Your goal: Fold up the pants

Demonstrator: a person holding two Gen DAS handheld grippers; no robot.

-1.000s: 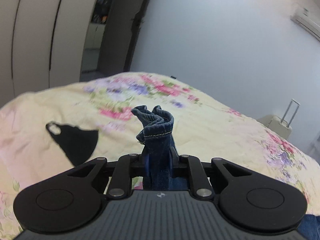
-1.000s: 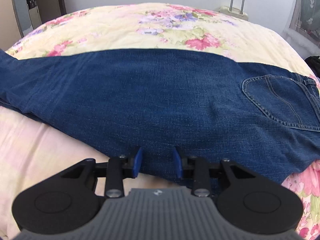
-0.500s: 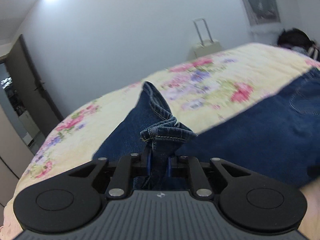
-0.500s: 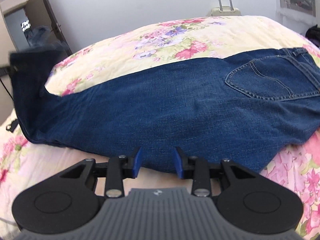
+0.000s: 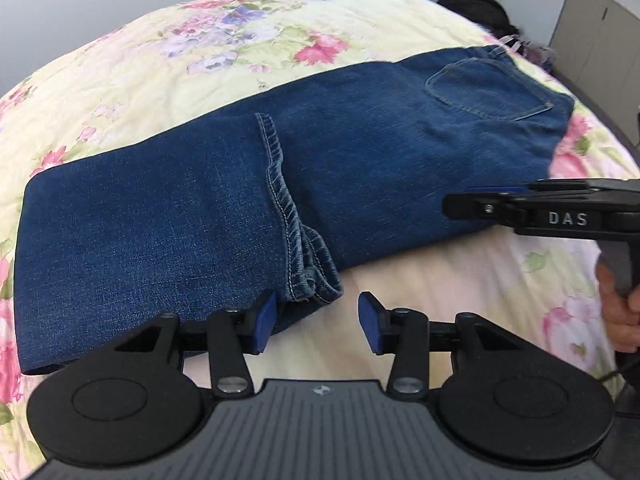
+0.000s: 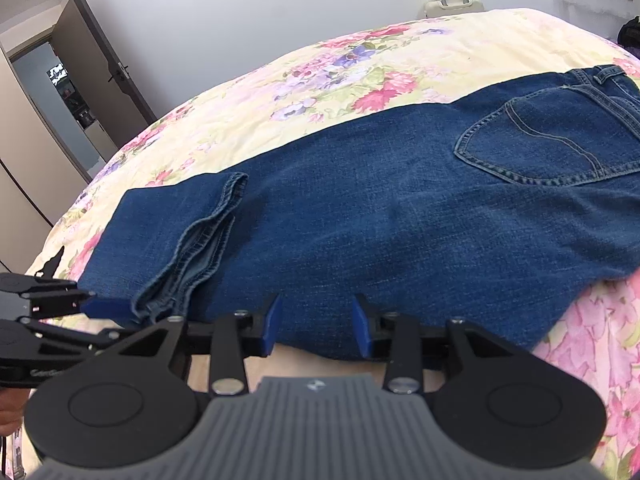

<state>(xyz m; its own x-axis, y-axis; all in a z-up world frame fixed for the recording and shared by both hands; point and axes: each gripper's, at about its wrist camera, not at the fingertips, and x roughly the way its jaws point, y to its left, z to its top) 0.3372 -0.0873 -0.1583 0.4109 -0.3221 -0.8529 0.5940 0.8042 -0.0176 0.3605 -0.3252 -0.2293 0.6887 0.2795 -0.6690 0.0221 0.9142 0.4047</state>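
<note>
My left claw (image 5: 316, 322) is spread wide with nothing between its blue pads, sitting just beside the hem (image 5: 298, 264) of the jeans (image 5: 360, 160). The jeans lie across the flowered bedspread (image 5: 160, 60), their leg end folded over onto the thigh part so the stitched hem runs across the denim, and the back pocket (image 5: 488, 88) faces up at the far right. My right claw (image 6: 316, 328) is also spread and holds nothing, its pads at the near edge of the jeans' middle. A suitcase (image 6: 452, 2) stands beyond the bed, by the wall.
</note>
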